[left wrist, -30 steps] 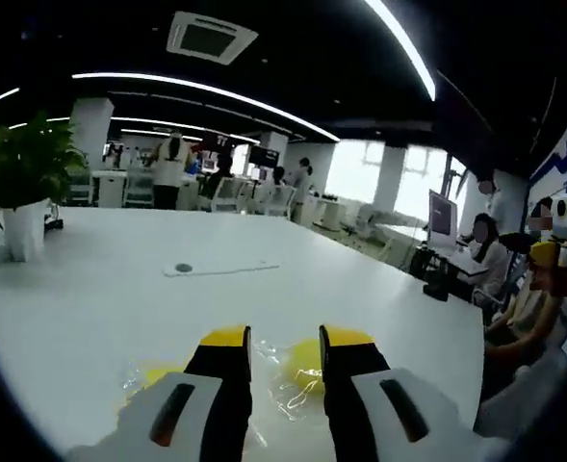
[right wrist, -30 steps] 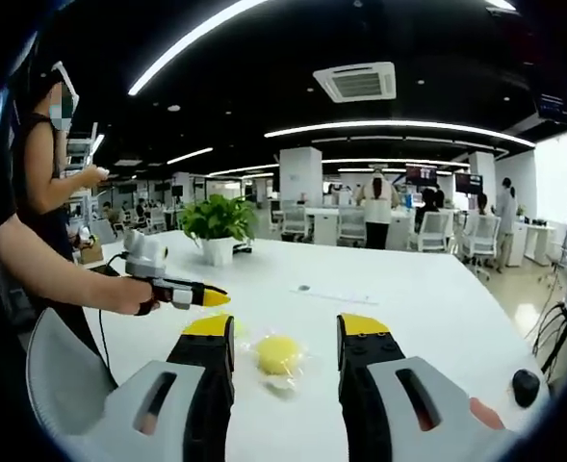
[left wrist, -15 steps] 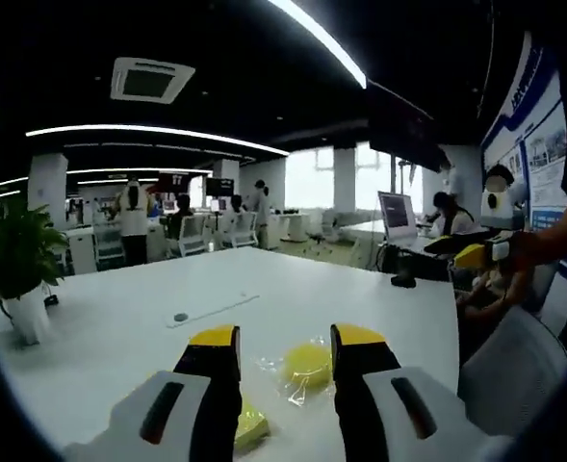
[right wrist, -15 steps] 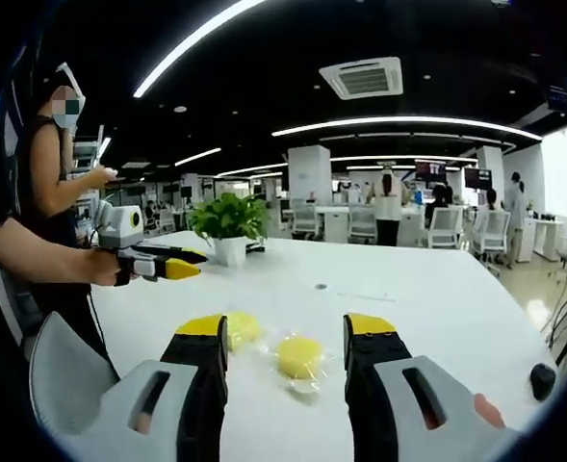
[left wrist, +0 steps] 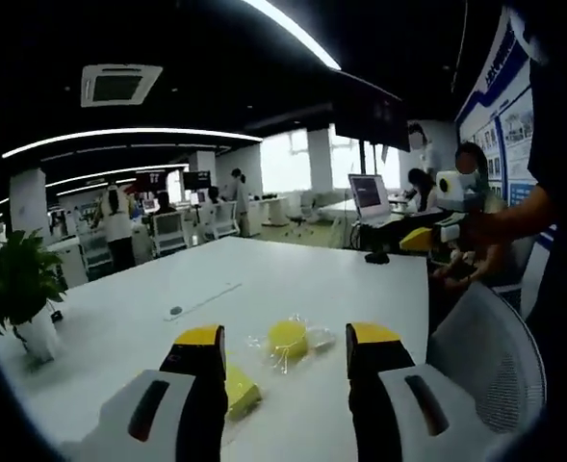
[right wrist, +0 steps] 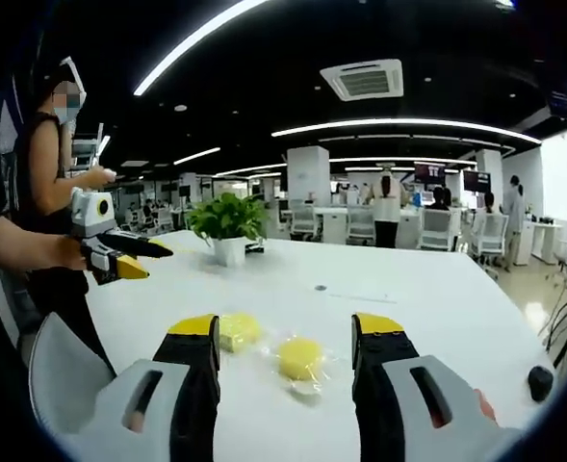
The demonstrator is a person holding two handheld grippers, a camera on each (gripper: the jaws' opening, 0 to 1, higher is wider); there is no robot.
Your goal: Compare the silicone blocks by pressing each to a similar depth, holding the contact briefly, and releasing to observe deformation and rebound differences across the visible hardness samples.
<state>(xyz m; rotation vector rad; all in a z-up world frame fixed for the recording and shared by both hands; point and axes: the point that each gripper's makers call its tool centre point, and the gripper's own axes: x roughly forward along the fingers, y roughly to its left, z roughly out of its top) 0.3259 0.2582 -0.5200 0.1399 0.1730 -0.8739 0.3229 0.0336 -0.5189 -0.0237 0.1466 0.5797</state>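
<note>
Two yellow silicone blocks in clear wrap lie on the white table [left wrist: 293, 279]. The round block [left wrist: 288, 339] sits ahead of my left gripper [left wrist: 285, 337], between its open jaws and beyond their tips. A squarer block [left wrist: 240, 390] lies by the left jaw. In the right gripper view the round block [right wrist: 299, 357] rests between the open jaws of my right gripper [right wrist: 286, 325], with the squarer block [right wrist: 237, 330] beside the left jaw. Both grippers hang above the table, touching neither block. The left gripper [right wrist: 148, 262] shows at the left, hand-held, and the right gripper [left wrist: 423, 239] at the right.
A potted plant [right wrist: 227, 223] stands further back on the table [right wrist: 437, 298]. Grey mesh chairs [left wrist: 495, 356] [right wrist: 62, 375] stand at the table's near edge. A small black object [right wrist: 540, 382] lies at the right edge. A person [right wrist: 52, 154] stands at the left, others far behind.
The left gripper has drawn back to the left, away from the blocks, and its view has swung round. Both pairs of jaws have spread a little wider. The blocks have stayed put.
</note>
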